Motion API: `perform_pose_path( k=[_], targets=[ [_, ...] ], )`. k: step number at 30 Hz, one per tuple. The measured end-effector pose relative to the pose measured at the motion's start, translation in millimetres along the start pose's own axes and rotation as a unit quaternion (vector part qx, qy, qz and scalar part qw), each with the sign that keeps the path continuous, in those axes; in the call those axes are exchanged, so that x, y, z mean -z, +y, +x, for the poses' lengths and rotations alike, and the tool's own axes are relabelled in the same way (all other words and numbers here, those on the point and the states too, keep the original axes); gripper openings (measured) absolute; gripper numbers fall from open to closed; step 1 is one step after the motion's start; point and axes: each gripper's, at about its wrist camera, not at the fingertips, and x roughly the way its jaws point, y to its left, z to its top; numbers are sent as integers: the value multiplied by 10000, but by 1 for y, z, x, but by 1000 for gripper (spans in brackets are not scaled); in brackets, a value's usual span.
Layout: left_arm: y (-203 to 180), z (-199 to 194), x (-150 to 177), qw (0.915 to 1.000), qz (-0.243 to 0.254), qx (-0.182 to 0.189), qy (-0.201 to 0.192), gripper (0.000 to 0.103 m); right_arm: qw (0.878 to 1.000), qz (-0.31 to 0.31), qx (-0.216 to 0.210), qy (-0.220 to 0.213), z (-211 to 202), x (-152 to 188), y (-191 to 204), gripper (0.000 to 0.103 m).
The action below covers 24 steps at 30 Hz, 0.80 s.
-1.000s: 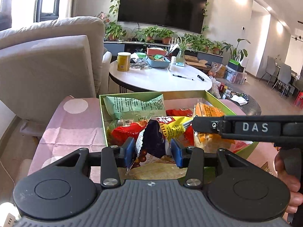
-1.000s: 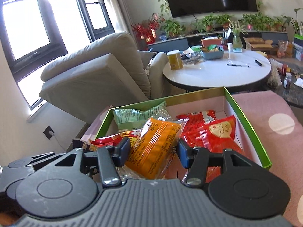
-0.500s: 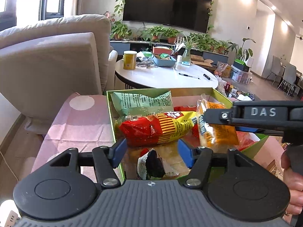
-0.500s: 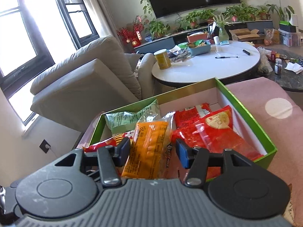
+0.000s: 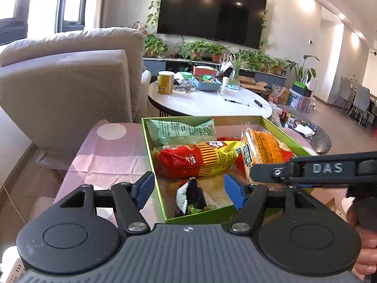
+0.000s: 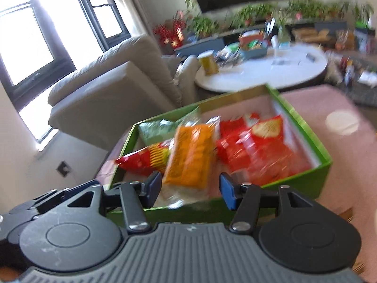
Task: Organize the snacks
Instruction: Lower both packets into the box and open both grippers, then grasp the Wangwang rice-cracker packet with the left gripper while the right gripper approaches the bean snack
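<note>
A green box [image 5: 153, 155] on a pink cloth holds several snack packets. A dark packet [image 5: 190, 195] lies loose in its near corner, below my left gripper [image 5: 188, 186], whose jaws are opening and touch nothing. Behind it lie a red and yellow packet [image 5: 198, 158] and a pale green packet [image 5: 181, 129]. My right gripper [image 6: 190, 184] is shut on the lower end of an orange packet [image 6: 190, 155] and holds it upright over the box's front wall [image 6: 304, 181]; its jaws are just starting to ease open. Red packets [image 6: 259, 151] fill the box's right side. From the left wrist, the right gripper's finger [image 5: 271, 172] covers the orange packet's [image 5: 264, 148] base.
The pink dotted cloth [image 5: 106, 151] spreads left of the box. A grey armchair [image 5: 70, 82] stands beyond it. A white round table [image 5: 207, 103] behind the box carries a yellow can [image 5: 166, 82], a blue tray and pens. A person's hand [image 5: 365, 254] shows at the right edge.
My left gripper opened and let go of the dark packet, which dropped into the box's near corner, then drew back a little. The right gripper tilted with the orange packet; its view is now blurred.
</note>
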Motion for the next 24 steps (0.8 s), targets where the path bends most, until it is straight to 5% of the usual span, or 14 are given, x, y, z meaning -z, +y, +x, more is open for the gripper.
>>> perform_pose_path(
  k=[9, 16, 24],
  targets=[
    [15, -8, 1, 9997, -151, -172, -57, 63, 9946, 695, -659, 396, 37, -12, 4, 56],
    [13, -7, 6, 9998, -157, -106, 16, 63, 9976, 444, -430, 322, 25, -12, 2, 67],
    [11, -15, 9, 9999, -155, -59, 16, 63, 9997, -196, -88, -154, -17, -2, -6, 67]
  ],
)
